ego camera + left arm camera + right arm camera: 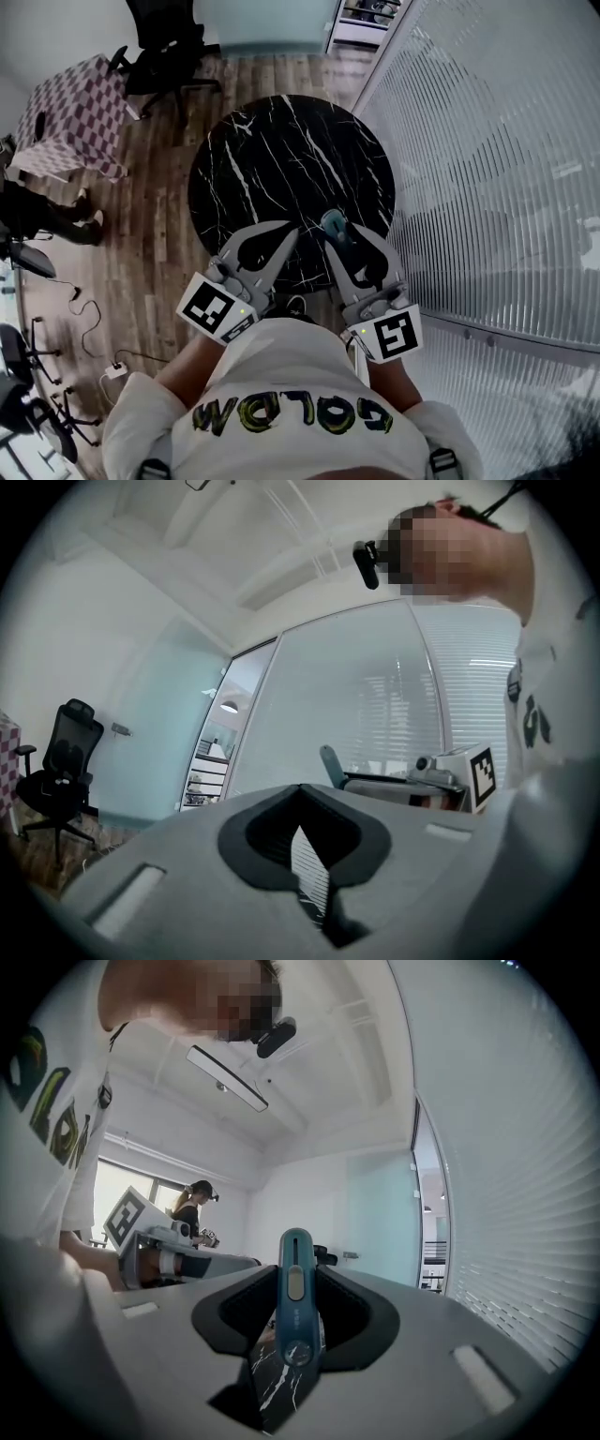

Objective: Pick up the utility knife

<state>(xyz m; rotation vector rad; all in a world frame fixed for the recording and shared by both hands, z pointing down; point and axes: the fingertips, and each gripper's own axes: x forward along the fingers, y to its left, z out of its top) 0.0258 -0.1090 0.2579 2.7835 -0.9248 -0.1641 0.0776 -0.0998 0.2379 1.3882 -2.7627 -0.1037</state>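
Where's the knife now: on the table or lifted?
Lifted. The right gripper is shut on the knife; the table shows below it.

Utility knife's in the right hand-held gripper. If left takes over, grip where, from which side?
Probably the free slider end of the utility knife, which sticks out past the tips of the right hand-held gripper. Bring the left hand-held gripper in from the left, pads across the slim body; its jaws are shut now.
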